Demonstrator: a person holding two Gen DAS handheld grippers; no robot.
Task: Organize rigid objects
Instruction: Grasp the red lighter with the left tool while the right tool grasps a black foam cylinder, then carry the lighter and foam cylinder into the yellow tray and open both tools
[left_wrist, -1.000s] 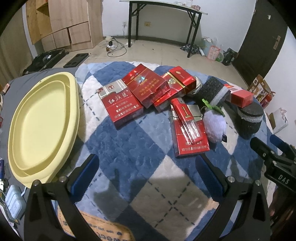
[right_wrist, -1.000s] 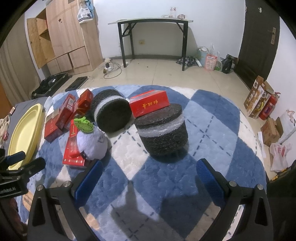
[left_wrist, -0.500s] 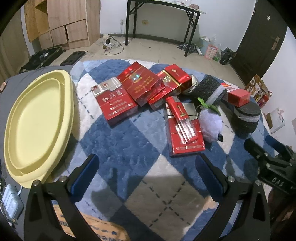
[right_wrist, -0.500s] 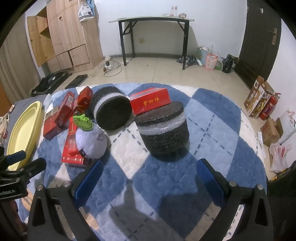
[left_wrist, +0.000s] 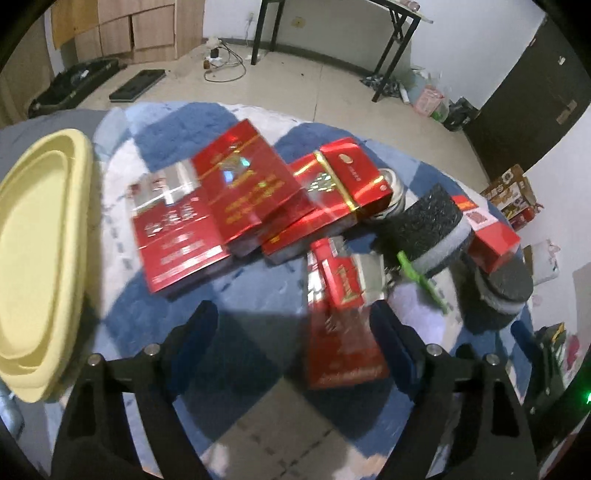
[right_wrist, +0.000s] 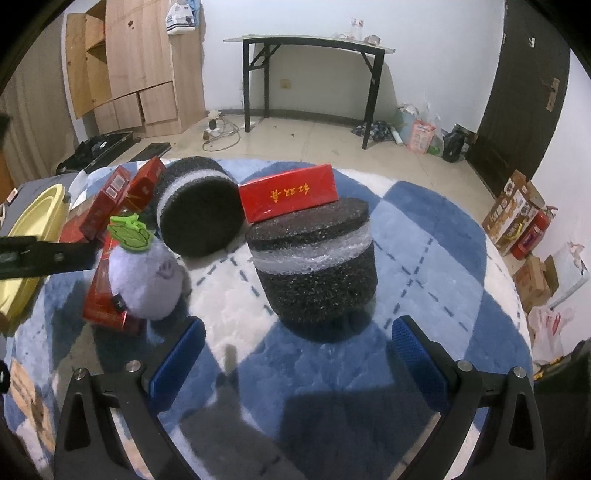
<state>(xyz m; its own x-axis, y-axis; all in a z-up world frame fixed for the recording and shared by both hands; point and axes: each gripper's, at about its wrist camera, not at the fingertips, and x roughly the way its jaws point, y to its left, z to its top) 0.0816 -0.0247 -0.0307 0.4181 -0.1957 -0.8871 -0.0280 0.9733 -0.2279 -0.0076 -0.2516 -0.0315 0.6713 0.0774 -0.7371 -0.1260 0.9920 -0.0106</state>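
My left gripper (left_wrist: 295, 328), jaws closing on nothing yet, hangs over the near red carton (left_wrist: 341, 332) beside the plush toy (left_wrist: 417, 306), so I must centre it before clamping; right gripper (right_wrist: 295, 354) waits agape, empty, before the upright foam puck (right_wrist: 314, 266).

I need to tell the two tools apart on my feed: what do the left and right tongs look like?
Both look alike. The left tongs have a black, angular frame with triangular cutouts and silver screw heads, ending in two dark blue pads. The right tongs have the same black frame and screws, with brighter blue, finely ribbed pads. No cables, sleeves or readable markings show on either.
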